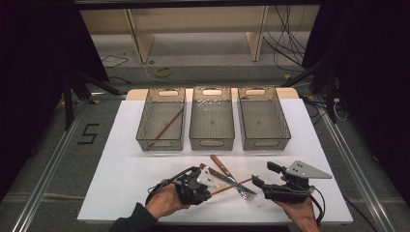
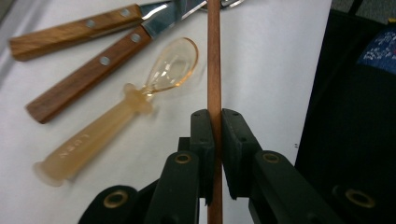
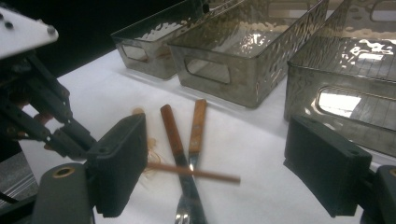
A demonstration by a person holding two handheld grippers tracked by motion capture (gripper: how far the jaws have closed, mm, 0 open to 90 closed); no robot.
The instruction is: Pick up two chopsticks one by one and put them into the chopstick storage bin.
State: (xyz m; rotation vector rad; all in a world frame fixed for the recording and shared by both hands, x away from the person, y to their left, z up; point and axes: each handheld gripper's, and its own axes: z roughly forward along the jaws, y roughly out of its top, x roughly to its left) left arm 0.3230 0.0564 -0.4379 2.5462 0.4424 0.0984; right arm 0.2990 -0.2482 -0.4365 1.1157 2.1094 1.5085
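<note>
While the left gripper was clamped on the brown chopstick, the stick hung just above the spoon. It looked light, thin and stiff, best pinched near one end. Past the spoon, the right gripper stood wide open.

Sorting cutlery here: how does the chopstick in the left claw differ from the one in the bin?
The held chopstick is clamped in the left claw over the table; the other chopstick lies loose, slanted across the left bin. Both are thin brown wooden sticks.
</note>
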